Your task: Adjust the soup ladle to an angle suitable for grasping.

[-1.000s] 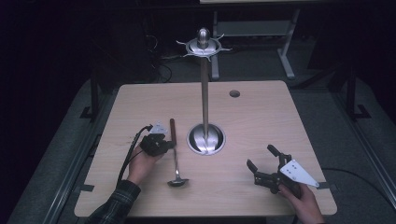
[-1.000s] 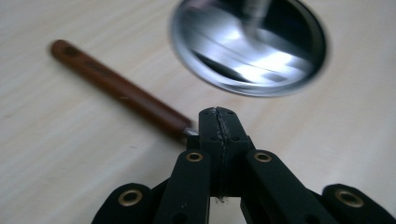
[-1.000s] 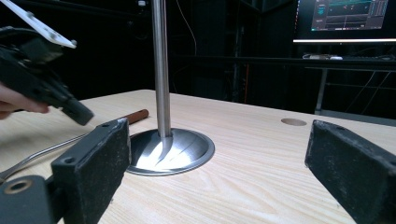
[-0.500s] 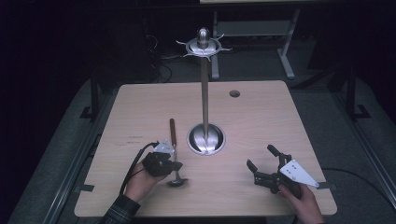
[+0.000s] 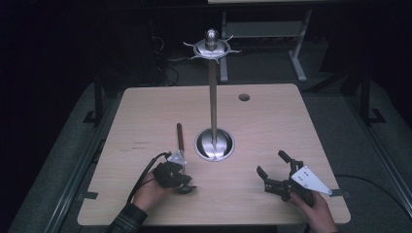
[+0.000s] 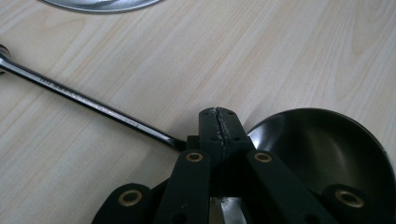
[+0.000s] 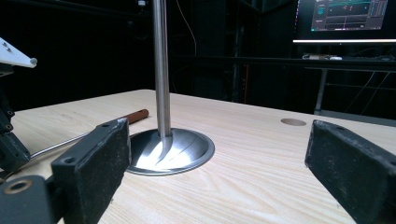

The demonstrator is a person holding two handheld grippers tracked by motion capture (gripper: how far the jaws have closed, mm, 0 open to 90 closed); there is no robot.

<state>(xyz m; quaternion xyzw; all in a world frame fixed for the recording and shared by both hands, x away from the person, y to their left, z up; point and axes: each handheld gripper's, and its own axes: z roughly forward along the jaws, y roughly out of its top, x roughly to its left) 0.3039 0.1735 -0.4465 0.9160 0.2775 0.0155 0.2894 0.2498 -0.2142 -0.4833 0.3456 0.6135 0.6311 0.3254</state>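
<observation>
Left claw (image 5: 180, 180), having slid down the ladle (image 5: 180, 145) toward its bowl, is clamping shut on the shaft; right claw (image 5: 274, 171) is idling wide open, empty.

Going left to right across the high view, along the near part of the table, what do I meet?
Left tongs shut on the ladle → the stand's round metal base → right tongs, open.
</observation>
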